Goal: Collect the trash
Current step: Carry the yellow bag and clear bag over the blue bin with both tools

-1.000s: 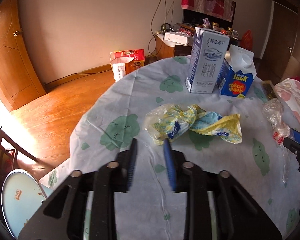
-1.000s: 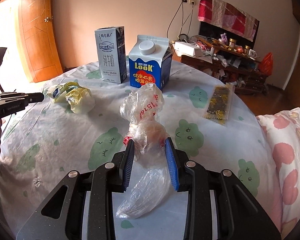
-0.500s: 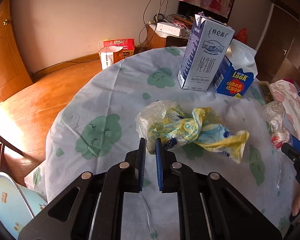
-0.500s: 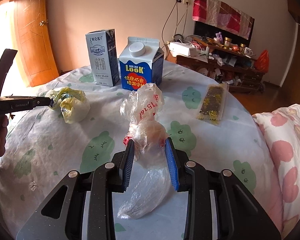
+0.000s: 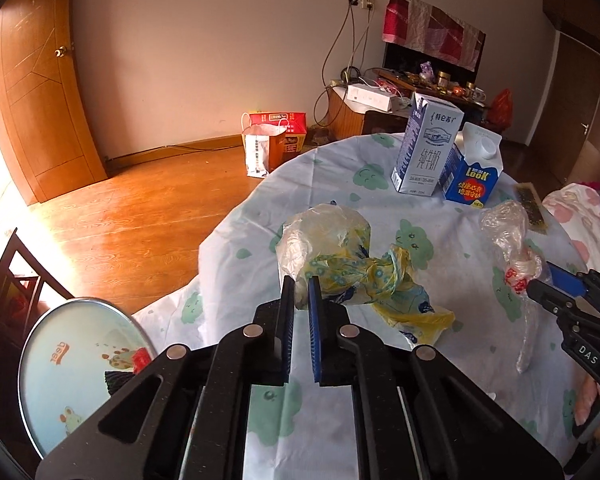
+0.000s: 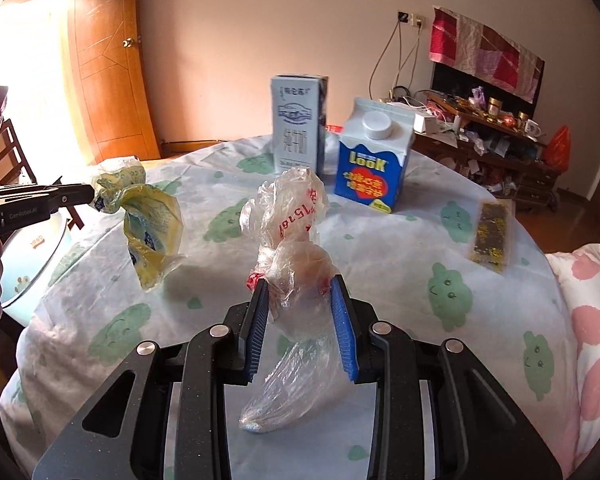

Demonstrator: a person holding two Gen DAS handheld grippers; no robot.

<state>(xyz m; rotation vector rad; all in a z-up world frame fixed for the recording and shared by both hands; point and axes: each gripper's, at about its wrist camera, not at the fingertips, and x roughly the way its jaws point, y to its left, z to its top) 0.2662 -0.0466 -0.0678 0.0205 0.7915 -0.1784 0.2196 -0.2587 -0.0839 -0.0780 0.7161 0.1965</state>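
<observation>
Left hand-held gripper (image 5: 299, 294) is clamped on the yellow bag (image 5: 340, 268), lifted off the counter (image 6: 380, 248). Right hand-held gripper (image 6: 300, 300) pinches the clear bag (image 6: 296, 240); milk cartons (image 6: 374, 156) at twelve o'clock.

Two cartons (image 6: 340, 148) are standing at the far side, blocking passage there; the tabletop (image 6: 380, 248) between them and a dark packet (image 6: 490, 236) is lying free.
</observation>
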